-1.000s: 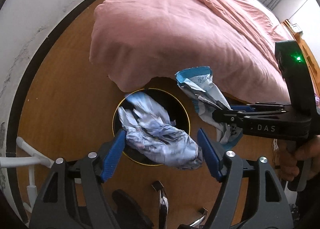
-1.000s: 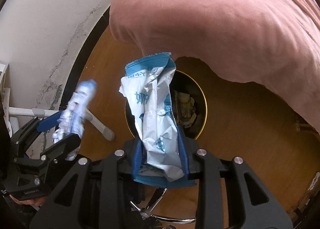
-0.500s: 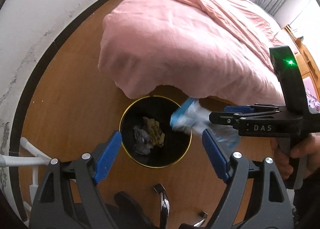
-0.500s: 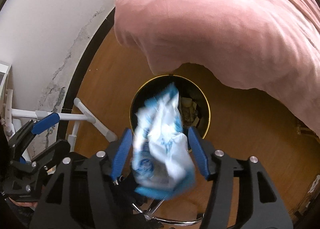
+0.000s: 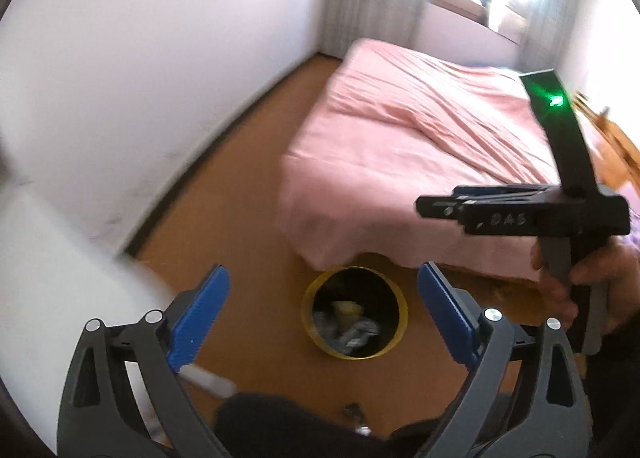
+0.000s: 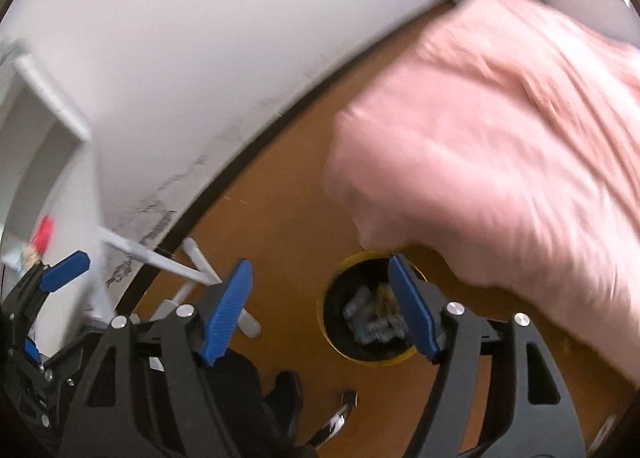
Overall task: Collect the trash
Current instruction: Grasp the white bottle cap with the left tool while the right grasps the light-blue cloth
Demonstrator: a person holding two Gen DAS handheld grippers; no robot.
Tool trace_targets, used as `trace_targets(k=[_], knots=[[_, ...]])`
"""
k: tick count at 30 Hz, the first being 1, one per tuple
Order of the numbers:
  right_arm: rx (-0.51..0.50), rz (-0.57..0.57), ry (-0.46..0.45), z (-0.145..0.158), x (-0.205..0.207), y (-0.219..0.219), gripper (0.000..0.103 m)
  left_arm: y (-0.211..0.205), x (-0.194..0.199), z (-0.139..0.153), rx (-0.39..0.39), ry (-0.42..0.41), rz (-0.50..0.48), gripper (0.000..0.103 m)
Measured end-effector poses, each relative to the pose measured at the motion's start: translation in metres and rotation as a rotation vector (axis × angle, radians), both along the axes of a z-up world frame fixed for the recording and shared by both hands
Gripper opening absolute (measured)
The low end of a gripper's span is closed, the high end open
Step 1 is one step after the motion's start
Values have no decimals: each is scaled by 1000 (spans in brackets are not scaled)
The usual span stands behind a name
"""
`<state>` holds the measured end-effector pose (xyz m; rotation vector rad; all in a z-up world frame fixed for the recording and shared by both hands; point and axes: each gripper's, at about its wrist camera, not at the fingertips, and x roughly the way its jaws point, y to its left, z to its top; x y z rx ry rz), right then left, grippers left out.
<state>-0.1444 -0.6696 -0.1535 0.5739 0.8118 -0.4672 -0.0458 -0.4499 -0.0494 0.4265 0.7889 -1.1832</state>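
Open wood floor (image 5: 248, 194) runs upper centre between the white wall (image 5: 140, 70) and the pink bed (image 5: 400, 146). The bed edge overhangs the bin (image 5: 320, 332) rim, lower centre. Bin is black with a yellow rim, holding crumpled blue-white trash (image 5: 348, 328). Left gripper (image 5: 322, 320) and right gripper (image 6: 322, 308) both have jaws opening, nothing between the pads. White rack (image 6: 192, 258) sits lower left by the wall.

- Bedspread (image 5: 404, 146): soft pink cloth, matt, creased.
- Floor (image 6: 280, 194): smooth orange-brown wood, faint sheen.
- Waste bin (image 5: 402, 322): dark inside, thin yellow rim; crumpled wrappers (image 5: 348, 328) in it.
- Wall (image 5: 140, 58): matt white paint, scuffed low down.
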Motion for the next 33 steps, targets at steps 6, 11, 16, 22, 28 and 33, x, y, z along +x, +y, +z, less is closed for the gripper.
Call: trace_targets(k=[6, 11, 16, 22, 28, 33], knots=[[-90, 326, -66, 60, 111, 121, 72, 150, 75, 36, 9, -82, 338, 93], [-125, 595, -82, 82, 197, 240, 72, 302, 135, 39, 46, -82, 671, 93], [-151, 772, -84, 94, 262, 336, 72, 434, 164, 33, 78, -72, 928, 93], [-252, 893, -49, 97, 315, 417, 72, 506, 176, 22, 83, -18, 1033, 93], [-362, 920, 20, 90, 364, 458, 72, 497, 181, 9, 82, 18, 982, 93], [-452, 917, 89, 78, 387, 471, 58, 485, 196, -3, 74, 32, 949, 93]])
